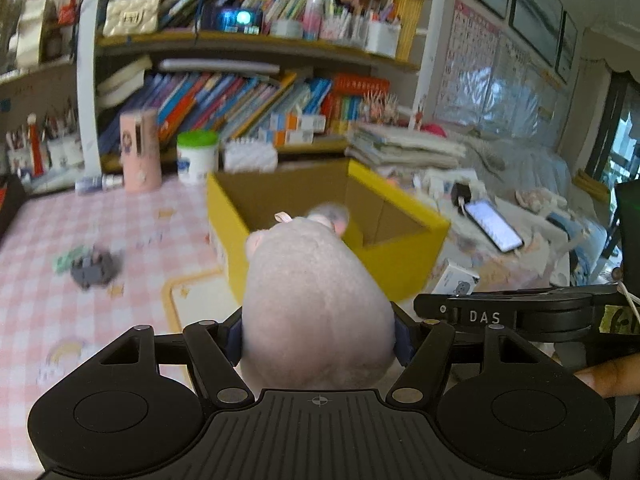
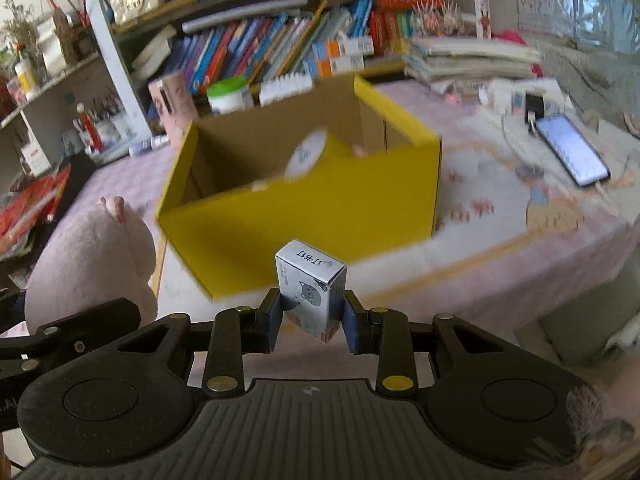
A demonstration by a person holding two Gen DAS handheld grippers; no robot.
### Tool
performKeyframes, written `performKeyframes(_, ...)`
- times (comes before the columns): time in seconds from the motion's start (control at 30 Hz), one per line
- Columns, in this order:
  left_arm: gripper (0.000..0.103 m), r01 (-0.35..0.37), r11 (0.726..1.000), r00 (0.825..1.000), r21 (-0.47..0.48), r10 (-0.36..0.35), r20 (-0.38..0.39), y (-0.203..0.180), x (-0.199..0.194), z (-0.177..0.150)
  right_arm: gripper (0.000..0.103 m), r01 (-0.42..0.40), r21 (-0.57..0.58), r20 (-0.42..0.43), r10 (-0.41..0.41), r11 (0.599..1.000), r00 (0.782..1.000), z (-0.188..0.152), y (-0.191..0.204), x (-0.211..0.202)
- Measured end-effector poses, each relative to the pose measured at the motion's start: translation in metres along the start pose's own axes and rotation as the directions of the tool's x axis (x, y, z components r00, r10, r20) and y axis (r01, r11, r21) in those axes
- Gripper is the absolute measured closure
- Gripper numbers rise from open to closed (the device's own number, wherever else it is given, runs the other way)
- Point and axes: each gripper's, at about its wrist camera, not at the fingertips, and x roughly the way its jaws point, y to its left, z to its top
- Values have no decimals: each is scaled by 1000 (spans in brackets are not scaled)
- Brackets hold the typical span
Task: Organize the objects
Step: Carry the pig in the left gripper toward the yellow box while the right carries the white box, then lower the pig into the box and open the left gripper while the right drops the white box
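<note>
My left gripper (image 1: 318, 336) is shut on a pale pink plush toy (image 1: 316, 296), held in the air just short of an open yellow cardboard box (image 1: 400, 256). The same plush toy (image 2: 92, 256) shows at the left of the right wrist view. My right gripper (image 2: 310, 320) is shut on a small white staple box (image 2: 310, 284) with a cat drawing, held in front of the yellow box (image 2: 304, 224). Inside the box a round white label and a bit of pink show; what they belong to is unclear. The right gripper's arm (image 1: 520, 312) crosses the right side of the left wrist view.
The pink checked tablecloth (image 1: 100, 220) carries a small dark grey toy (image 1: 94, 266), a pink cylinder (image 1: 140, 150), a green-lidded jar (image 1: 197, 156) and a lit phone (image 1: 494, 226). Bookshelves (image 1: 248, 100) and paper stacks (image 1: 404, 146) stand behind the box. The table edge (image 2: 520, 280) falls away at right.
</note>
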Motion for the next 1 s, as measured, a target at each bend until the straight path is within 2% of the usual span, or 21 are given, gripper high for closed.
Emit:
performKeyframes(0.13,35,-18,1000,999,6,18,52,-4,17,26,74,-20,-23,77,22,1000,997,34,-11,3)
performKeyframes(0.3,35,-41,999,995,5,40,92,-11,45,52,74,-48,-50,126,54,998,991,73,-29,16)
performKeyframes(0.5,35,-71,997,996,4,70,59,-18,82,65,74,-73,-98,130,85,993,988,109,-42,44)
performKeyframes(0.73,35,-112,994,993,1,112,-26,-15,120,65,74,-110,-171,78,125,979,989,129,-42,86)
performKeyframes(1.0,35,-136,991,985,-6,134,-112,-10,148,62,74,-151,-253,-36,147,956,988,138,-35,134)
